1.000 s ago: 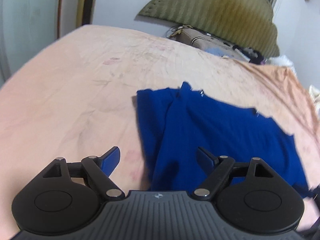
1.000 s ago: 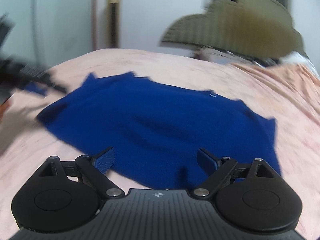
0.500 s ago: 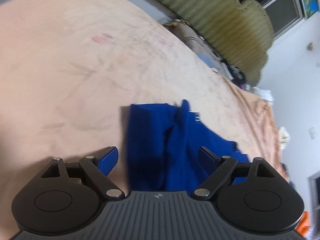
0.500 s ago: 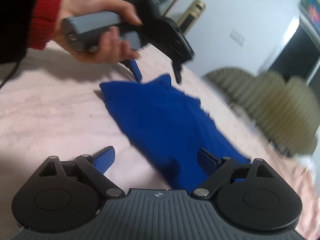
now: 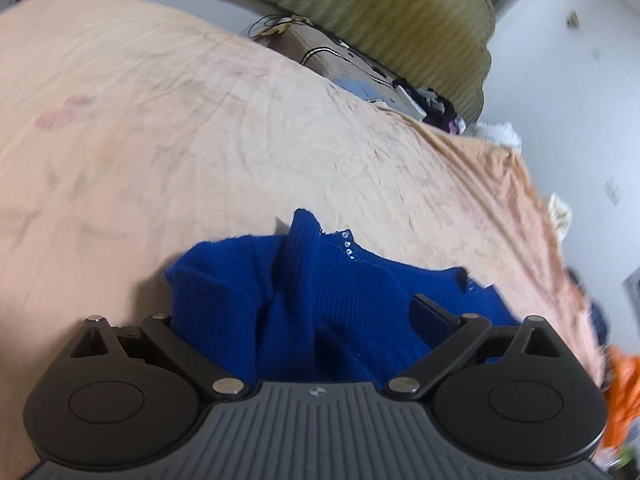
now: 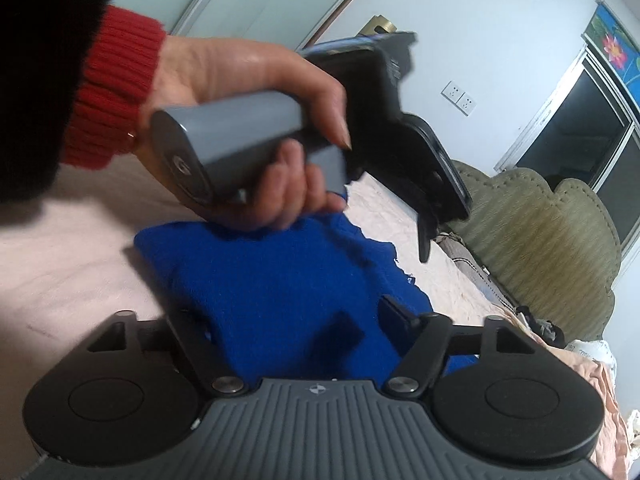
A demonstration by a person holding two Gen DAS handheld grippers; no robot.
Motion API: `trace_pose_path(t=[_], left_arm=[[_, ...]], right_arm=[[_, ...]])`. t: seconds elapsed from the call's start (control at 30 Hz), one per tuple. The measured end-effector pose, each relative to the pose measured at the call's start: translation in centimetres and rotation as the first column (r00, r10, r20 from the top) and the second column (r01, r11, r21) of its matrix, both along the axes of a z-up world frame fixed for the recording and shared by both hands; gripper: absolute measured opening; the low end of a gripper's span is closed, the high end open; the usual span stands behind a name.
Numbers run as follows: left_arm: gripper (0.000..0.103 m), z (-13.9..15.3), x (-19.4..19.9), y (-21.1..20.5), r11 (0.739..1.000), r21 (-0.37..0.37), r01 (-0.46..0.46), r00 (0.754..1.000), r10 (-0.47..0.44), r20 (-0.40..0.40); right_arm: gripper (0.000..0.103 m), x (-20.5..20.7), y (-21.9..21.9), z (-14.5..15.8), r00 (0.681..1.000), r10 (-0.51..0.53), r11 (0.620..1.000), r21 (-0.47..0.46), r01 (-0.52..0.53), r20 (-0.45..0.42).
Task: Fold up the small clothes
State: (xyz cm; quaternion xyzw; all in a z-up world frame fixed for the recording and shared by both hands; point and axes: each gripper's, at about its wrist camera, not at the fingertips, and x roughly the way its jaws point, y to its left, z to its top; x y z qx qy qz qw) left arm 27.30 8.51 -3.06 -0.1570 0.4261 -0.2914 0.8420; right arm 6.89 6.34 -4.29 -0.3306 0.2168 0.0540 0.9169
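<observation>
A blue knit garment lies bunched on the peach bedsheet; it also shows in the right wrist view. My left gripper is open, low over the garment, and cloth fills the gap between its fingers and hides the left fingertip. My right gripper is open, with the garment between its fingers. In the right wrist view a hand holds the left gripper's grey handle just above the garment's far edge.
An olive padded headboard stands at the far end of the bed, with a brown pillow and small clutter below it. Orange cloth lies at the right edge. A window and white wall lie beyond.
Both grippers have come down close onto the garment, which now lies between their fingers. The left gripper has moved nearer to the right one. The garment is more bunched.
</observation>
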Motion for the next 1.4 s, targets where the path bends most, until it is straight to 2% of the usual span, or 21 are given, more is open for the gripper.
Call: trace_pose_path(t=[0.13, 0.33, 0.5, 0.73, 1.0, 1.13, 1.4], left_arm=[[0.100, -0.1, -0.5, -1.5, 0.996, 0.088, 0.034, 0.995, -0.042, 0.089], [0.100, -0.4, -0.4, -1.1, 0.995, 0.075, 0.059, 0.989, -0.068, 0.129], [0.098, -0.3, -0.7, -1.3, 0.993, 0.099, 0.059, 0.989, -0.072, 0.131], [0.099, -0.5, -0.9, -0.9, 0.995, 0.085, 0.046, 0.988, -0.058, 0.141], [0.099, -0.7, -1.2, -1.9, 0.983, 0.175, 0.054, 0.979, -0.087, 0.183], [0.099, -0.8, -1.5, -2.4, 0.974, 0.218, 0.056, 0.974, -0.101, 0.204], [0.099, -0.8, -1.7, -2.6, 0.969, 0.239, 0.057, 0.970, -0.110, 0.216]], right_arm=[[0.063, 0.3, 0.1, -0.1, 1.000, -0.004, 1.000, -0.001, 0.004, -0.007], [0.061, 0.8, 0.0, 0.1, 1.000, -0.016, 1.000, 0.007, 0.016, -0.015], [0.059, 1.0, 0.2, -0.1, 1.000, -0.011, 1.000, -0.008, 0.011, -0.008], [0.058, 0.8, -0.6, 0.0, 1.000, -0.005, 1.000, 0.023, 0.006, -0.021], [0.058, 1.3, -1.4, 0.3, 0.999, -0.006, 0.998, 0.056, 0.008, -0.038], [0.058, 1.2, -1.1, 0.2, 1.000, -0.006, 0.999, 0.036, 0.007, -0.029], [0.058, 1.3, -1.0, 0.2, 1.000, -0.003, 1.000, 0.031, 0.003, -0.027]])
